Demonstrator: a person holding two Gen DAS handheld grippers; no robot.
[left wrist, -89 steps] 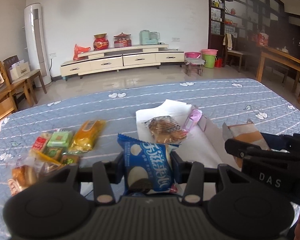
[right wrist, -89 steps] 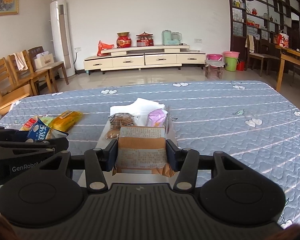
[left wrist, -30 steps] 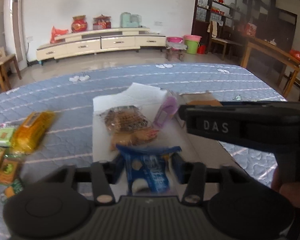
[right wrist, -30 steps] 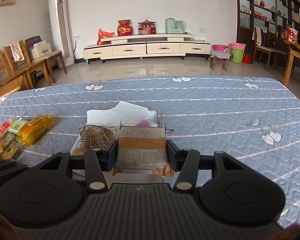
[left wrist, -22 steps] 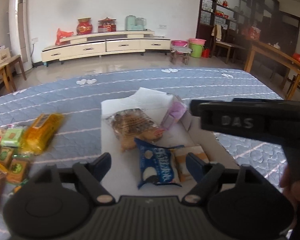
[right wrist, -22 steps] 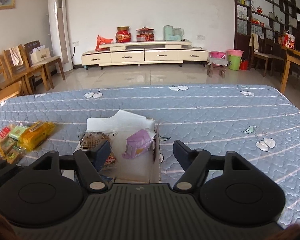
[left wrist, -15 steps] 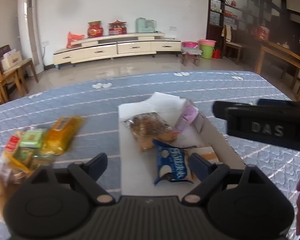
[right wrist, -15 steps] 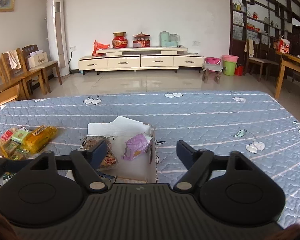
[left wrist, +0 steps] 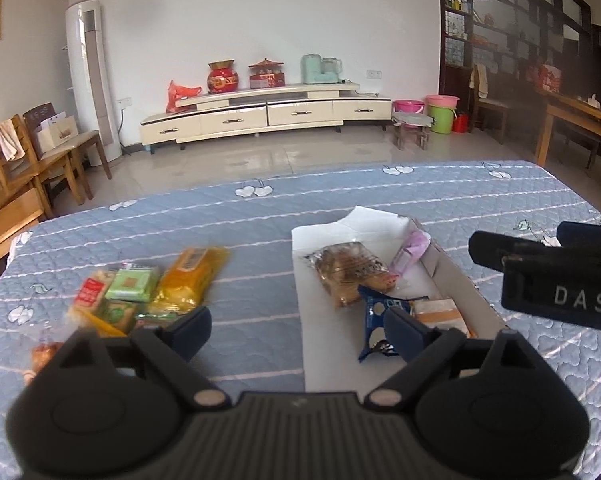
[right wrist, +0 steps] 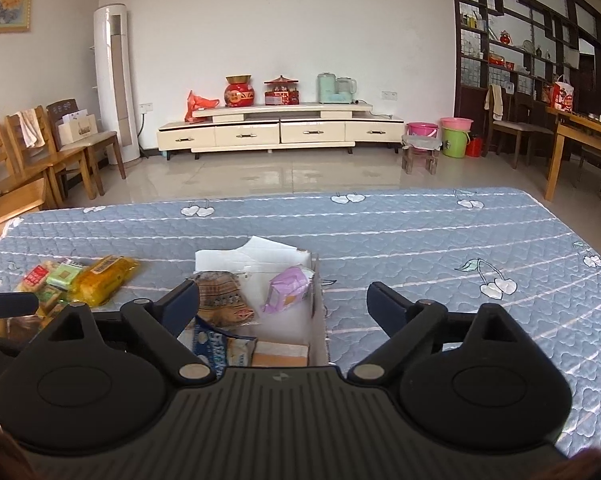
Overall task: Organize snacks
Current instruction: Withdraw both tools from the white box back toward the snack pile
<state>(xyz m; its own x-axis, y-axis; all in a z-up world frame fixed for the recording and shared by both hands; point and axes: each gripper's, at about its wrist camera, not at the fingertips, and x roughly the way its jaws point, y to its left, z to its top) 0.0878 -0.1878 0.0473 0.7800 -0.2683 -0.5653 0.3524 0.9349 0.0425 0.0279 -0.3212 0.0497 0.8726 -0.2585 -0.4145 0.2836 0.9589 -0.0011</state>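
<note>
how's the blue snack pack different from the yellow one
The blue snack pack lies inside the cardboard box; the yellow snack pack lies outside it on the quilted cloth. The blue one sits beside a brown packet; the yellow one leans against a loose pile of snacks. Both lie flat and untouched.

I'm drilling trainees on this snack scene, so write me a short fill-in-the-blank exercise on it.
1. The blue packet lies inside the shallow ____.
2. The yellow packet lies on the quilt, to the ____ of the box in both views.
3. The left gripper and right gripper both have ____ jaws.

Missing words: box; left; open
</note>
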